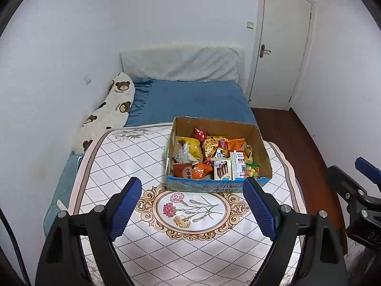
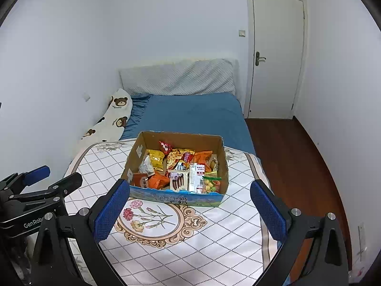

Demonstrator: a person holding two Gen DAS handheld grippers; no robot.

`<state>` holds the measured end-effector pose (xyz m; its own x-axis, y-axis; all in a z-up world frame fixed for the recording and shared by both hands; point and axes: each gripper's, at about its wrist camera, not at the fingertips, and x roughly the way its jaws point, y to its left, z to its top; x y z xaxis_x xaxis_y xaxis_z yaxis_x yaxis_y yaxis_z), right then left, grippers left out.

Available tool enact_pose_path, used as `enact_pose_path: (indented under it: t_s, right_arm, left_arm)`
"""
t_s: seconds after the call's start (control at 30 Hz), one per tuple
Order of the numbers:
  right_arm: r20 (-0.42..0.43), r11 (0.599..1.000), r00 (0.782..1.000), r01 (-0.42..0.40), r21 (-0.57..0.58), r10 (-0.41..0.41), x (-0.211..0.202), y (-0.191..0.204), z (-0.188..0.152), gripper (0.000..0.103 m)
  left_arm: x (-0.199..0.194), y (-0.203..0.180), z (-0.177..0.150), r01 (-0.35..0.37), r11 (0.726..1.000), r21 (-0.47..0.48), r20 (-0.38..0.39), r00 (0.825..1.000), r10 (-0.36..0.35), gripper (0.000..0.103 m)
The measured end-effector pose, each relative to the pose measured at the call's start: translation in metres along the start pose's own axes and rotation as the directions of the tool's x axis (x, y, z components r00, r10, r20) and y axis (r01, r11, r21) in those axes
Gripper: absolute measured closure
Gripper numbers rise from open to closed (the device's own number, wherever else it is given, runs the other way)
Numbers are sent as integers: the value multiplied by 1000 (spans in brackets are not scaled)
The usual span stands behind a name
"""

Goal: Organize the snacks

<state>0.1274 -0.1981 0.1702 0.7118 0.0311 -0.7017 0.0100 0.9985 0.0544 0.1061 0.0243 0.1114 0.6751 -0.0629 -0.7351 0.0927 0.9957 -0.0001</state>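
Both the left gripper and right gripper hang spread and empty, snacks crammed in the cardboard box mid-frame on the quilt; reaching in could snag neighbouring packets.

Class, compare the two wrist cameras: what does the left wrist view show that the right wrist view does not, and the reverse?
Left wrist only: the right gripper at its right edge, and the left gripper seen up close, open and empty.

Right wrist only: the left gripper at its left edge, lettering on its body, and the right gripper up close, open and empty.

Both: the cardboard box filled with snack packets, on a floral mat, the blue bed, bear-print pillow and closed door.
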Motion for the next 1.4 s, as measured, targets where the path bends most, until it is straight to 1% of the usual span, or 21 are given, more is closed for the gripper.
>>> enact_pose_path:
  t_s: [0.13,0.23,0.4,0.47,0.5,0.53,0.97,1.2,1.4]
  right_arm:
    - [-1,1000,1000,-13,3,13,-3,4,0,0]
    - [1,1000,1000,-2,0,2,-4,6,-2,0]
    - [-19,1000,1000,11,-5,-11,11,5,-3,0]
    - [-26,1000,1000,16,-7,-16,20,3,-5,0]
    - [-30,1000,999,20,-7,-20,23,3,-5,0]
    - [-38,1000,999,24,-5,-24,29,1,-6,0]
    - [-97,996,991,89,17,-87,105,-22,-10,0]
    - [-126,993,986,112,26,-108,142,-32,-13,0]
    - [-143,992,983,120,22,-116,155,-36,-16,0]
  left_arm:
    - [0,-1,-2,1,1000,7,-10,1000,-1,16]
    - [3,-2,-2,-5,1000,11,-12,1000,5,16]
    - [16,-1,-2,-21,1000,0,-25,999,21,15]
    - [23,0,-1,-12,1000,-9,-36,999,12,9]
    - [28,1,-1,-9,1000,-11,-40,999,8,2]
    - [32,1,0,-11,1000,-11,-44,999,11,1]
    - [94,-7,8,-81,997,10,-82,993,81,1]
    - [120,-16,12,-91,995,38,-86,992,94,1]
    - [136,-22,12,-93,995,44,-103,990,97,1]
